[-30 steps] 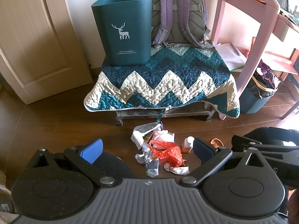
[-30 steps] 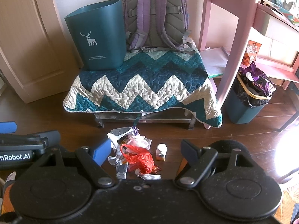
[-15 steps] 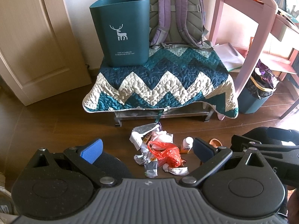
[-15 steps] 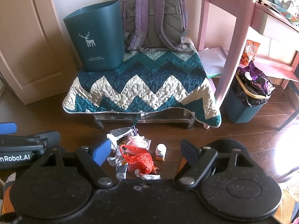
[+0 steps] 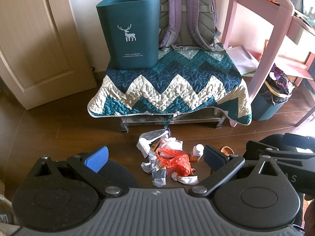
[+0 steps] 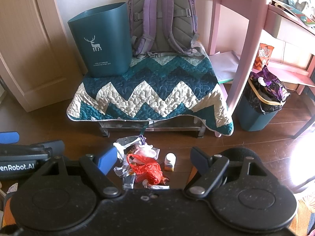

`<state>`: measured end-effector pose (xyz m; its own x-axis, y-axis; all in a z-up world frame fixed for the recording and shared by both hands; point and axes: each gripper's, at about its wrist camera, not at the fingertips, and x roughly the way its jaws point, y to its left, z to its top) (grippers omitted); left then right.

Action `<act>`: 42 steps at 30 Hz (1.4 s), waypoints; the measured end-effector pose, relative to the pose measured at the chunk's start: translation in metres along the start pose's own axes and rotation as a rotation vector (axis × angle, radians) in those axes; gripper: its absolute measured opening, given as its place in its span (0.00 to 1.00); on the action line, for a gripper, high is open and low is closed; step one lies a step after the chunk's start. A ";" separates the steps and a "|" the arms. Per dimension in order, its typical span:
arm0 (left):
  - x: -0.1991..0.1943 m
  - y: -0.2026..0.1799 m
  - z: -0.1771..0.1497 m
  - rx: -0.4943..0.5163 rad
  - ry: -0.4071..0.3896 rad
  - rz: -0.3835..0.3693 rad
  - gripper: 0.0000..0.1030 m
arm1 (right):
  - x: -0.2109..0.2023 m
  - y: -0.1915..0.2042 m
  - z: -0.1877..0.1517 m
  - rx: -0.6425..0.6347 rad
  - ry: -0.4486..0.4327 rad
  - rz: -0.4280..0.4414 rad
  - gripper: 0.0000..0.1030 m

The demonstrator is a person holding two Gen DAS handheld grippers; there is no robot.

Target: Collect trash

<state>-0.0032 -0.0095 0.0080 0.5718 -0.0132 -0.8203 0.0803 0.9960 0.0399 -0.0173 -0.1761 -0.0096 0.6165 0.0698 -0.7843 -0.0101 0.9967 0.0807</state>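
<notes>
A heap of trash lies on the dark wood floor in front of a low bench: a red plastic bag (image 5: 175, 160) (image 6: 146, 168), crumpled white and silver wrappers (image 5: 155, 169) (image 6: 126, 169), and a small white-capped bottle (image 5: 196, 152) (image 6: 170, 161). A dark teal bin with a white deer (image 5: 129, 30) (image 6: 100, 41) stands on the bench's left end. My left gripper (image 5: 155, 158) is open and empty above the heap. My right gripper (image 6: 153, 160) is open and empty, likewise above it.
A teal and white zigzag quilt (image 5: 169, 86) covers the bench, with a purple backpack (image 5: 187, 13) at its back. A pink desk leg (image 6: 244, 49) and a full lined bin (image 6: 259, 106) stand right. A door (image 5: 33, 39) is at left.
Both views have shifted slightly; the bench and heap sit a little lower and farther left in frame. Both grippers stay open and empty.
</notes>
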 end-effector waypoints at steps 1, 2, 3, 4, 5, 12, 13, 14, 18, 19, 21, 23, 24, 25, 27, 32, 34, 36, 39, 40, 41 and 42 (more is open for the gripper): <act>0.000 0.000 0.000 0.000 0.000 0.000 1.00 | 0.000 0.000 -0.001 -0.001 0.000 -0.001 0.79; 0.000 0.000 0.000 0.000 0.000 -0.001 1.00 | 0.000 0.000 -0.001 0.000 -0.001 -0.001 0.79; 0.000 0.000 -0.001 0.000 0.000 -0.001 1.00 | 0.000 0.000 -0.001 0.000 -0.002 -0.001 0.79; 0.000 0.000 0.000 0.000 0.000 -0.002 1.00 | 0.000 0.000 -0.001 -0.001 -0.001 -0.001 0.79; 0.000 0.000 0.000 -0.001 -0.002 -0.002 1.00 | 0.000 0.000 -0.001 0.000 0.000 -0.001 0.79; 0.001 0.003 0.001 -0.003 -0.003 -0.003 1.00 | 0.000 0.000 -0.001 -0.003 -0.001 -0.004 0.79; 0.001 0.003 0.002 -0.003 -0.002 -0.003 1.00 | -0.001 0.000 -0.001 -0.004 -0.001 -0.005 0.79; 0.001 0.002 0.001 -0.004 -0.002 -0.003 1.00 | -0.001 0.000 -0.001 -0.004 -0.001 -0.005 0.79; 0.000 0.004 0.004 -0.010 -0.006 -0.009 1.00 | -0.005 0.001 -0.001 -0.013 -0.008 -0.016 0.79; 0.000 0.005 0.004 -0.012 -0.008 -0.011 1.00 | -0.007 0.005 -0.002 -0.017 -0.011 -0.020 0.79; -0.001 0.007 0.003 -0.018 -0.014 -0.018 1.00 | -0.009 0.006 -0.001 -0.022 -0.016 -0.024 0.79; -0.002 0.009 0.002 -0.028 -0.020 -0.030 1.00 | -0.010 0.008 0.000 -0.036 -0.020 -0.032 0.79; -0.002 0.010 0.002 -0.033 -0.026 -0.035 1.00 | -0.010 0.008 0.003 -0.043 -0.022 -0.036 0.79; -0.003 0.012 0.001 -0.038 -0.033 -0.038 1.00 | -0.009 0.010 0.002 -0.050 -0.025 -0.042 0.79; -0.005 0.013 0.000 -0.048 -0.049 -0.045 1.00 | -0.008 0.012 0.005 -0.069 -0.026 -0.052 0.79; 0.009 0.018 0.001 -0.076 -0.036 -0.069 1.00 | 0.017 0.008 0.018 -0.098 -0.017 -0.038 0.79; 0.023 0.023 0.006 -0.089 -0.026 -0.068 1.00 | 0.036 0.002 0.024 -0.100 -0.010 -0.040 0.79; 0.039 0.029 0.011 -0.097 -0.038 -0.032 1.00 | 0.059 -0.004 0.029 -0.111 0.006 -0.036 0.79; 0.074 0.037 0.019 -0.081 -0.034 0.016 1.00 | 0.108 -0.018 0.036 -0.112 0.064 0.016 0.79; 0.090 0.039 0.023 -0.082 -0.019 0.022 1.00 | 0.124 -0.023 0.037 -0.101 0.086 0.037 0.79; 0.104 0.040 0.027 -0.084 -0.008 0.022 1.00 | 0.144 -0.028 0.038 -0.084 0.107 0.054 0.79; 0.121 0.042 0.030 -0.083 -0.001 0.026 1.00 | 0.164 -0.032 0.038 -0.069 0.131 0.047 0.79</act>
<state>0.0935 0.0279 -0.0726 0.5736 0.0123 -0.8191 -0.0024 0.9999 0.0134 0.1139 -0.1985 -0.1171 0.5065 0.1169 -0.8543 -0.0938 0.9924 0.0802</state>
